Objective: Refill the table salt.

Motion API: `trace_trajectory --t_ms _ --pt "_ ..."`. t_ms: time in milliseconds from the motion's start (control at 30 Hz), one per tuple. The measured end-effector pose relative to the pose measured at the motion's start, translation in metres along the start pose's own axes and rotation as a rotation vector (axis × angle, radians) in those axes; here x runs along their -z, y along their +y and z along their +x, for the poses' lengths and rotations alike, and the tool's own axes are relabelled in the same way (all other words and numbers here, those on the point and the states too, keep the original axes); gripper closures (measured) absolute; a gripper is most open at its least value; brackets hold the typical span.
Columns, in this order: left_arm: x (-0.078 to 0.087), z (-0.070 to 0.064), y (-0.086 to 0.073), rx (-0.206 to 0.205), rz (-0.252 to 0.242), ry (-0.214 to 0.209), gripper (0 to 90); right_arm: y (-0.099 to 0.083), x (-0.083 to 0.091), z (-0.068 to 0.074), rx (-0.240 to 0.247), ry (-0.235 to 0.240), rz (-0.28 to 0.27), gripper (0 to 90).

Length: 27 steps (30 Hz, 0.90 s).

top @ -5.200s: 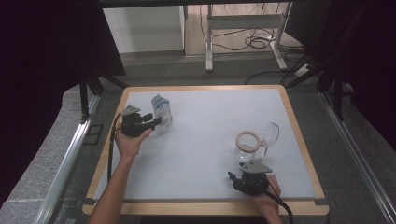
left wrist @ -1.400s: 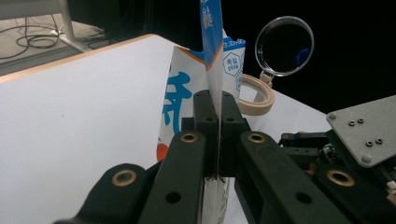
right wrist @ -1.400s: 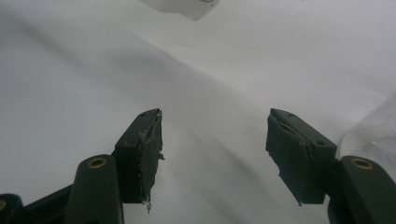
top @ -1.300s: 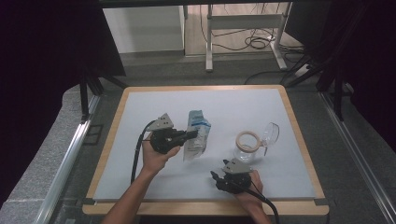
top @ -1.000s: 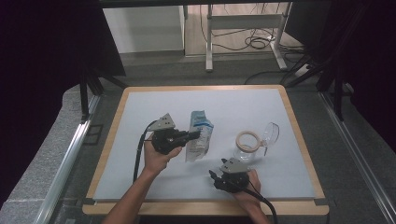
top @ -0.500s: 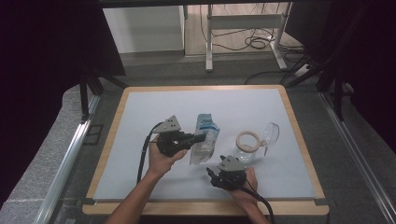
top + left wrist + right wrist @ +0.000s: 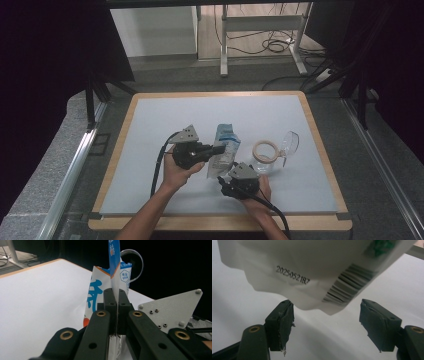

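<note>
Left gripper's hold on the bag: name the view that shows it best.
The left gripper view: the left gripper is shut on the bag seam. The high view shows it small; the right gripper view shows the bag's underside.

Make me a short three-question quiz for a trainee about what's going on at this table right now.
1. True or false: the left tool is shut on the top edge of the bag.
2. The right tool is: A) shut on the tape roll, B) open just under the bag's lower end, C) lying flat on the table away from everything.
3. Fill in: right of the bag lie a tape roll and a pair of clear safety ______.

Key: 1 true. 2 B. 3 glasses.
</note>
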<state>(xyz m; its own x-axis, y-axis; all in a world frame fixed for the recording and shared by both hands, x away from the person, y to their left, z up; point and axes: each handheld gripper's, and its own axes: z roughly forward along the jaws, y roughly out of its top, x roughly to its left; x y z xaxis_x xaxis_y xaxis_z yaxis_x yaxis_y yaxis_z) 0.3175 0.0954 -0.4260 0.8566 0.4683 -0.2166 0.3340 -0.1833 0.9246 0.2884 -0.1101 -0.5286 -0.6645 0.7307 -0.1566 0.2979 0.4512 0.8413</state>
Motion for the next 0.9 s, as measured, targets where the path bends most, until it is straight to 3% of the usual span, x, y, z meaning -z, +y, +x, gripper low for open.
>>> trace_trajectory --t_ms 267,467,600,900 --pt "-0.003 -0.002 0.001 -0.002 0.006 -0.019 90.0 0.006 -0.006 0.001 -0.007 -0.001 -0.022 28.5" --pt "-0.009 -0.001 0.002 0.014 0.007 -0.045 90.0 0.004 -0.005 0.001 0.008 -0.015 -0.028 29.5" --pt "-0.013 0.001 0.003 0.036 0.003 -0.066 90.0 0.003 -0.004 -0.001 -0.003 -0.012 -0.035 30.6" --pt "-0.02 0.003 0.007 0.043 0.017 -0.089 90.0 0.0 -0.001 -0.002 -0.018 -0.011 -0.047 30.7"
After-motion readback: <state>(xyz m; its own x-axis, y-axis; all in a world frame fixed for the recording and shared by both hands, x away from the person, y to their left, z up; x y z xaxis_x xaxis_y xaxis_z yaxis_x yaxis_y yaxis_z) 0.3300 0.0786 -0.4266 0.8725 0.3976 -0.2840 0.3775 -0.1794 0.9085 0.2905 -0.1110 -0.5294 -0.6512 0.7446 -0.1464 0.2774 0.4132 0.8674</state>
